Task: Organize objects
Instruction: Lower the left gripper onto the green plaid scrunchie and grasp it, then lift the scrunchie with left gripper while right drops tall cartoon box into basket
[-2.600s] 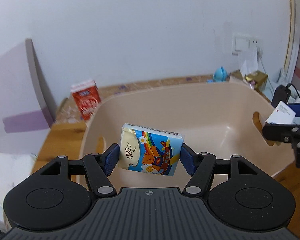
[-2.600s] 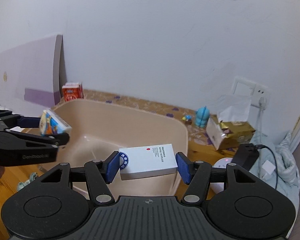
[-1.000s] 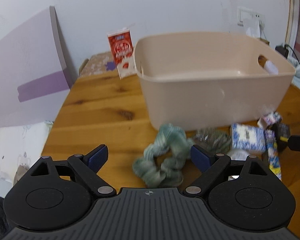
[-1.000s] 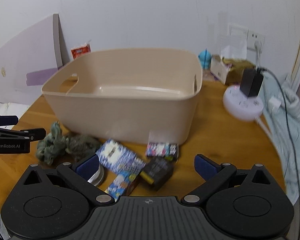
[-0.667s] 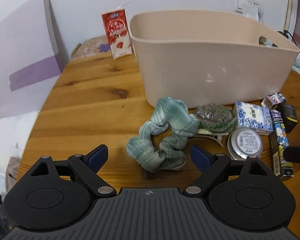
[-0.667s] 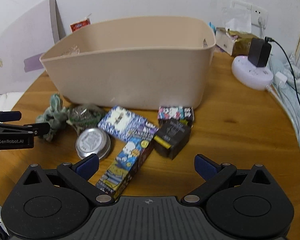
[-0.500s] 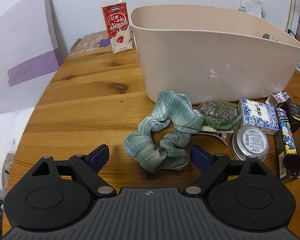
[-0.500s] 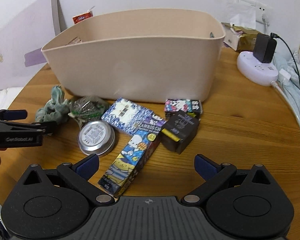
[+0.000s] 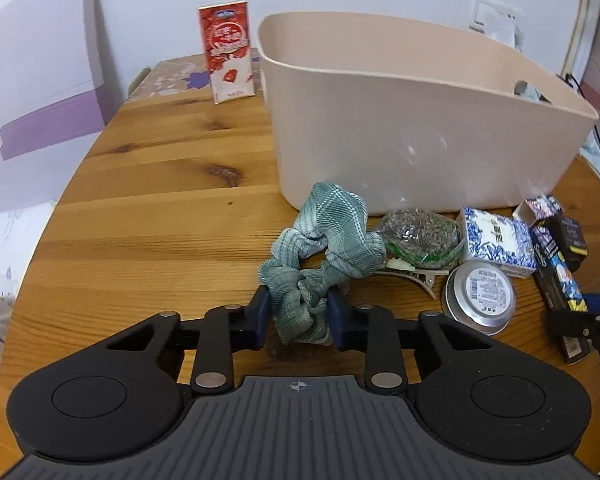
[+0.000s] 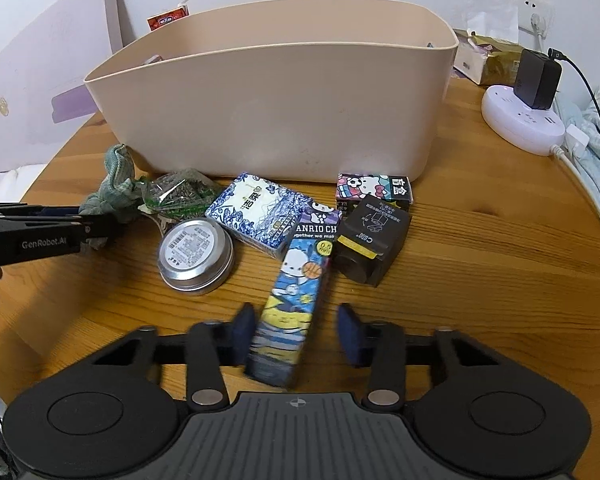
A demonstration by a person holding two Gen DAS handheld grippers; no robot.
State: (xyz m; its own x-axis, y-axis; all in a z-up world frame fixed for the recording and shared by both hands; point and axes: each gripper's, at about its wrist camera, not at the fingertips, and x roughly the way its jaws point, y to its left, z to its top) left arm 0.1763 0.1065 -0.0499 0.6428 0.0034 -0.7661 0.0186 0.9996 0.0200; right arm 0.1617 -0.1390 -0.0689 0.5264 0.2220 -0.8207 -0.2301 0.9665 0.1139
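1. Wooden table (image 9: 148,216) against a white wall carries a beige bin (image 9: 420,136) with small items strewn before it.
2. Left gripper (image 9: 299,312): its jaws have just closed and now clamp the green scrunchie (image 9: 324,248), which lies on the table.
3. Right gripper (image 10: 296,332): its jaws have just been closing around the cartoon box (image 10: 296,292); the blurred right pad appears just short of contact.
4. Judged step: picking up. Next, lift both items clear and carry them over the bin's rim.

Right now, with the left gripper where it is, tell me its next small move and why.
Probably lift straight up: the left gripper has just closed its jaws on the green scrunchie, which lies on the table in front of the beige bin, and the bin's wall rises well above it.
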